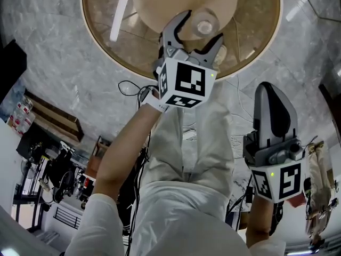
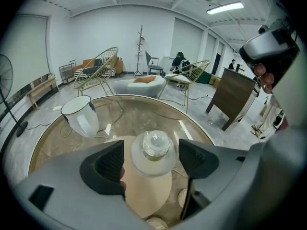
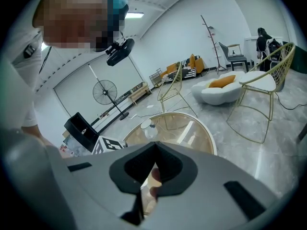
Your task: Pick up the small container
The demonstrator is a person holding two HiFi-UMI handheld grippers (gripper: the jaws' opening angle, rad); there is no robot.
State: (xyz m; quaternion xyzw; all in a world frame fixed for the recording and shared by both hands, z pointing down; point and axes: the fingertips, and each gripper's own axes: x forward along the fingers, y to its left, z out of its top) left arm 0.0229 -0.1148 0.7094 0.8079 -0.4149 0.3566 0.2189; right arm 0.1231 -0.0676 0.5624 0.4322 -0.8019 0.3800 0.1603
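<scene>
Grey marble flooring surrounds a round glass table with a gold rim (image 1: pixel 126 68), seen from above in the head view. On the table lies a round beige mat (image 2: pixel 144 195), and on the mat's near part stands the small clear round container with a domed lid (image 2: pixel 152 150), the thing to be picked up. The left gripper (image 1: pixel 201 28) reaches over the table's near edge with its two grey jaws spread apart, one on each side of the container (image 1: pixel 204 24); neither jaw appears to touch it yet, so nothing is grasped. The right gripper (image 1: pixel 273 105) hangs off the table beside the person's white-clad leg (image 1: pixel 186 164), its jaws pressed together on nothing. A white cup with a dark rim (image 2: pixel 81 115) stands near the table's far left edge, well apart from the container. The container looks light, rigid and smooth, probably glass or clear plastic, so likely slippery and perhaps breakable. Its lid may sit loose, so the safest hold is probably across the wider body below the lid, squeezed gently and lifted level.
</scene>
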